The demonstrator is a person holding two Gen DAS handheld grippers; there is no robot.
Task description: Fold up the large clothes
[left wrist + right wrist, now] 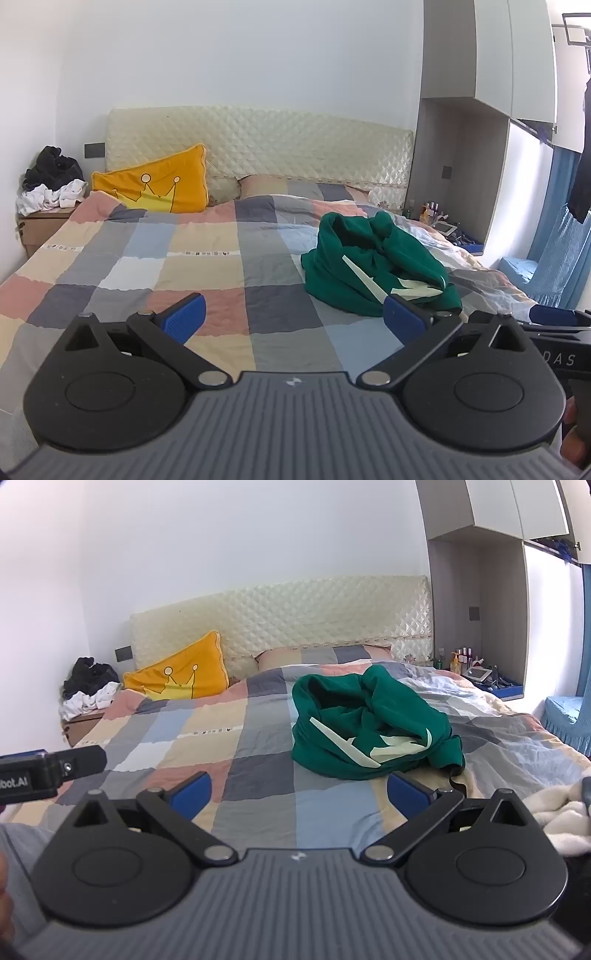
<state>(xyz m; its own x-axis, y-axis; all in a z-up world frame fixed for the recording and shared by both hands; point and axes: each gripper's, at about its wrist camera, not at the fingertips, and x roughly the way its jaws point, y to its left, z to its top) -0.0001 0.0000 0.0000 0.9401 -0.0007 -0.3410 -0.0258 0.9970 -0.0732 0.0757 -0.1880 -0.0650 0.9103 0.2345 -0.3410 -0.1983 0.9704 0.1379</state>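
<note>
A bed with a checked patchwork quilt carries a crumpled green garment with pale stripes, lying just beyond both empty, wide-open claws: left claw, right claw.

Soft matt green cloth garment lies on a checked cotton-like quilt.

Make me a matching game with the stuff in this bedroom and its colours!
Things:
1. garment
2. pillow
3. curtain
4. headboard

Colours:
A. cream
B. green
C. blue
D. yellow

Pairs: 1-B, 2-D, 3-C, 4-A
</note>
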